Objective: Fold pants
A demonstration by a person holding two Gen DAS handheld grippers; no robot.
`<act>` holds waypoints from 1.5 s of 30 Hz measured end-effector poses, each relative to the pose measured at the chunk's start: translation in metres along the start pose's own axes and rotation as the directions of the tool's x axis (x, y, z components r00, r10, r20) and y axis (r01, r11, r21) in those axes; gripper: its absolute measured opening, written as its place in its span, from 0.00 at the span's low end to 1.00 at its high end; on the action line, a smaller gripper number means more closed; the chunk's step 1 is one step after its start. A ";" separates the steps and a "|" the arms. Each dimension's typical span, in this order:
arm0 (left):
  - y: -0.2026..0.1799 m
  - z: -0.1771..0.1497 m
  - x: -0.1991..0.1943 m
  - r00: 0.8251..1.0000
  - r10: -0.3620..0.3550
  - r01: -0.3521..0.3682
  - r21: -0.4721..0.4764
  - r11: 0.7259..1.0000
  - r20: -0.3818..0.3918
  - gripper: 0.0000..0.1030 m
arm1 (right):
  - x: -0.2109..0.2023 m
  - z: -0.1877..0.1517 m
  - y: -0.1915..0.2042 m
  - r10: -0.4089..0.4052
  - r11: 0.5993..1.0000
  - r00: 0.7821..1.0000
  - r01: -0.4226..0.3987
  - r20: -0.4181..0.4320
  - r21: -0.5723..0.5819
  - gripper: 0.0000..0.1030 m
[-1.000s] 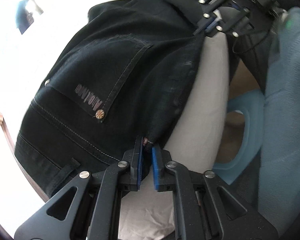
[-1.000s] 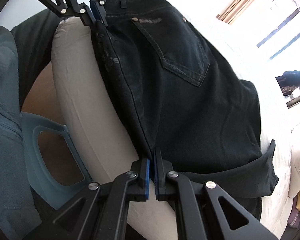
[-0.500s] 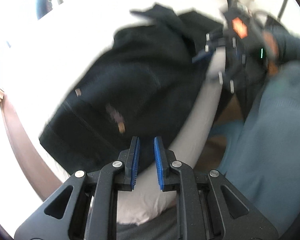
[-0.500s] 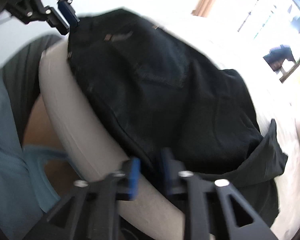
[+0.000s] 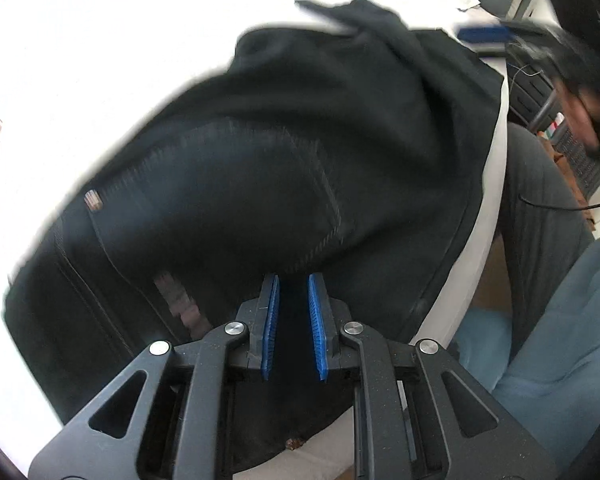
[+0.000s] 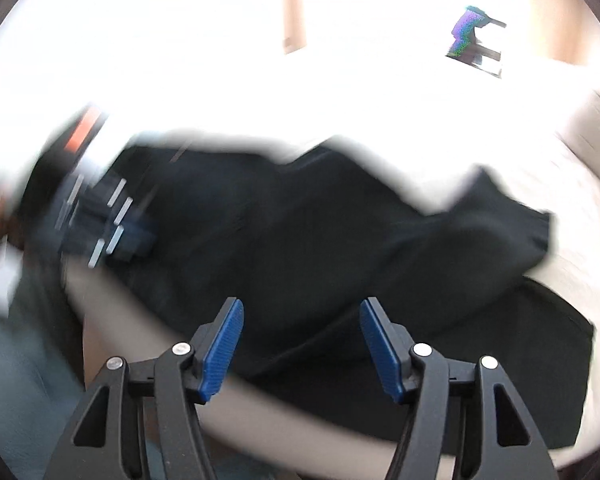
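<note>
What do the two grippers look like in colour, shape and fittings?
The left gripper and the right gripper look alike: matte black frames with triangular cut-outs, round silver screw heads at the joints, and flat fingers faced with ribbed blue pads. No cables or printed markings show on them in their own views.

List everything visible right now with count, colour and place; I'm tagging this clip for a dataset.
black denim pants: one, black, folded on the bed's near edge
white bed sheet: one, white, under the pants
blue-grey fleece blanket: one, blue-grey, right of the bed in the left wrist view
left gripper: one, black with blue pads, slightly open over the pants
right gripper: one, black with blue pads, wide open above the pants
</note>
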State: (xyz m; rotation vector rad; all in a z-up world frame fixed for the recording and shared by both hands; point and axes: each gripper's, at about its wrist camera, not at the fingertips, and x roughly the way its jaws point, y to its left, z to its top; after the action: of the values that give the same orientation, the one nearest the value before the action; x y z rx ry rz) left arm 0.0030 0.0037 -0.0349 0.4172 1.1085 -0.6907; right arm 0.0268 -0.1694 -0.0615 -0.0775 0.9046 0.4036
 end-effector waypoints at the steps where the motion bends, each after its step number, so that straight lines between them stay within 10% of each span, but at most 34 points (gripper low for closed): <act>1: -0.002 0.006 -0.007 1.000 0.001 -0.001 0.006 1.000 0.026 0.14 | -0.004 0.013 -0.023 -0.039 0.997 0.999 0.037 0.019 0.069 0.62; 10: -0.007 0.097 0.021 0.984 -0.038 0.062 -0.135 0.989 0.175 0.14 | 0.071 0.133 -0.155 -0.241 0.921 0.965 0.261 -0.102 0.290 0.62; 24: 0.011 0.096 0.096 0.992 -0.099 0.114 -0.244 0.963 0.073 0.14 | 0.185 0.141 -0.202 -0.289 0.847 0.880 0.419 -0.376 0.328 0.61; 33: -0.010 0.110 0.110 0.996 -0.068 0.079 -0.248 0.966 0.052 0.14 | 0.194 0.136 -0.222 -0.238 0.837 0.897 0.384 -0.373 0.389 0.56; 40: -0.014 0.113 0.118 0.998 -0.050 0.058 -0.239 0.969 0.039 0.14 | 0.187 0.139 -0.224 -0.226 0.855 0.906 0.361 -0.358 0.373 0.18; 45: -0.022 0.115 0.118 0.999 -0.025 0.033 -0.227 0.973 0.040 0.14 | 0.165 0.137 -0.229 -0.229 0.842 0.927 0.341 -0.296 0.418 0.14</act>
State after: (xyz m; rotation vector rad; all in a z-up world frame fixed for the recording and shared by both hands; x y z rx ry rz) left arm 0.0967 -0.1189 -0.0964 0.1917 1.1465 -0.5865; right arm 0.3052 -0.2977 -0.1284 0.1826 1.1859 -0.1164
